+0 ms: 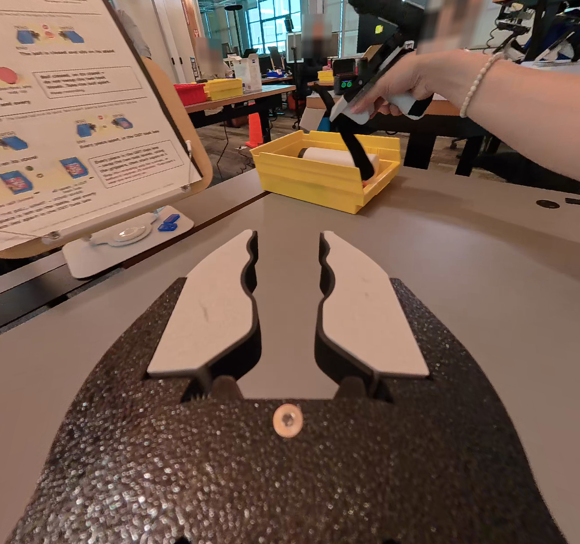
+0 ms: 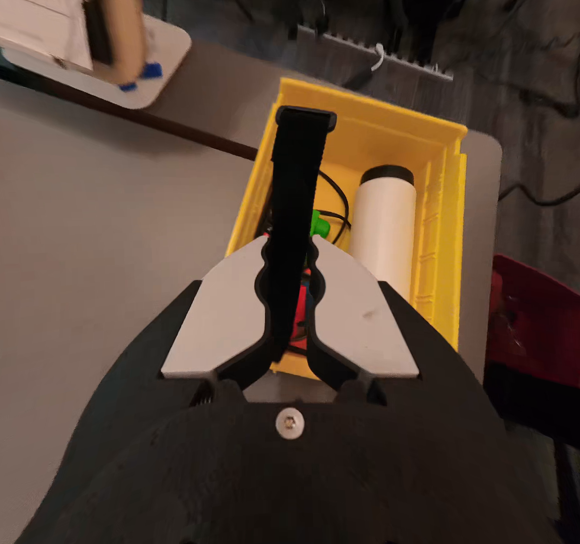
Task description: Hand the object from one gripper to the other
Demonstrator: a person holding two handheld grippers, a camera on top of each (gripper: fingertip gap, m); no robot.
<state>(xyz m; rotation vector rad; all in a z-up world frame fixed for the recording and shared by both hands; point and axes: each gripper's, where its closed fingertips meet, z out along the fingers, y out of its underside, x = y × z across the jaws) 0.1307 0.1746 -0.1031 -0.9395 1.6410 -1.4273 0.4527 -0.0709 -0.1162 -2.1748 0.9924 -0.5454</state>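
Between right tongs (image 2: 288, 243): black strap (image 2: 296, 202)

Clearance: grey table (image 1: 408, 277), near side bare, obstacles along the far edge.

Open surface ahead of the left gripper (image 1: 288, 237), whose fingers stand apart with nothing between them. Far left: tilted instruction board (image 1: 78, 105) on a white base (image 1: 103, 255), overhanging the table. Far centre: yellow bin (image 2: 439, 246), its room taken by a white cylinder (image 2: 383, 224), cables, and the black strap (image 2: 295, 202) clamped in the right gripper (image 2: 288, 240) above it.
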